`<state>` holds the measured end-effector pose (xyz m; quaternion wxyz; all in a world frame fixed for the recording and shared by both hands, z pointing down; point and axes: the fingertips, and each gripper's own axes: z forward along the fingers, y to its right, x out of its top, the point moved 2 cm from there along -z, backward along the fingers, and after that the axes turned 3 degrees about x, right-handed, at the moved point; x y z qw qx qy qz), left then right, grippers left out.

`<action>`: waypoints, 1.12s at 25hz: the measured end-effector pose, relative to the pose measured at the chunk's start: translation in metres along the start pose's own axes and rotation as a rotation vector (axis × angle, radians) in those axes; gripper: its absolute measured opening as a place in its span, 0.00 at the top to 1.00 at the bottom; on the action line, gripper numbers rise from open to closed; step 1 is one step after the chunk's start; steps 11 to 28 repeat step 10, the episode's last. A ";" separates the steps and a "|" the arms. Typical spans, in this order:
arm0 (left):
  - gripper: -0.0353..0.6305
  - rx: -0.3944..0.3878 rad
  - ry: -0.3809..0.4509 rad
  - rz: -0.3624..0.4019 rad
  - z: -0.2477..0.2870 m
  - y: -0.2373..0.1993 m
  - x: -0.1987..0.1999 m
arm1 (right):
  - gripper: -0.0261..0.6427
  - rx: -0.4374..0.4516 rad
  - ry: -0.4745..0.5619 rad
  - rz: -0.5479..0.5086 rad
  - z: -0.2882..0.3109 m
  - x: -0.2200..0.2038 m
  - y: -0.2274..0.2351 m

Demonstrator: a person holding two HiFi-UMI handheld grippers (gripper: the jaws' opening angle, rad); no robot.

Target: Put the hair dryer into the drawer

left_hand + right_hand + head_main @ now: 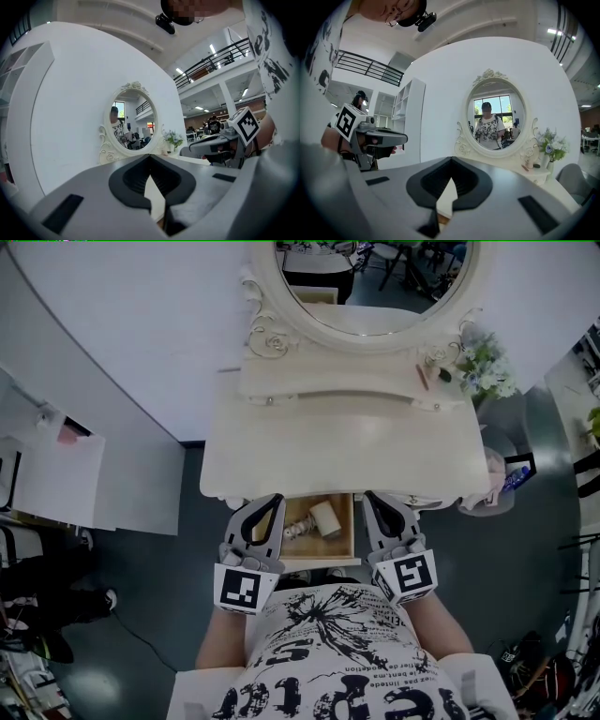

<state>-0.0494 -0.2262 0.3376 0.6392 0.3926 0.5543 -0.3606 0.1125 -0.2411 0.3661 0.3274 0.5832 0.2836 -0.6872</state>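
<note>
In the head view the drawer of a white dressing table stands pulled out toward me. A pale hair dryer lies inside it. My left gripper is at the drawer's left side, shut and empty. My right gripper is at its right side, also shut with nothing held. In the left gripper view the left gripper has its jaws together and points level at the table's oval mirror, with the right gripper beside it. The right gripper view shows the right gripper with jaws together and the left gripper.
An ornate oval mirror stands on the table's raised shelf, with a flower vase and small items at the right end. A white cabinet stands to the left. A pale bin and a blue box sit at the right.
</note>
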 end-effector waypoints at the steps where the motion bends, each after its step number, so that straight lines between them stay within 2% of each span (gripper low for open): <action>1: 0.92 -0.003 0.000 0.002 0.001 0.001 0.000 | 0.94 -0.001 0.002 0.002 0.000 0.000 0.001; 5: 0.92 -0.023 -0.022 0.019 0.006 0.003 -0.003 | 0.94 -0.001 0.013 -0.004 0.001 0.003 0.003; 10: 0.92 -0.023 -0.043 -0.009 0.009 0.002 -0.007 | 0.94 -0.026 0.006 0.008 0.001 0.001 0.007; 28: 0.92 -0.023 -0.043 -0.009 0.009 0.002 -0.007 | 0.94 -0.026 0.006 0.008 0.001 0.001 0.007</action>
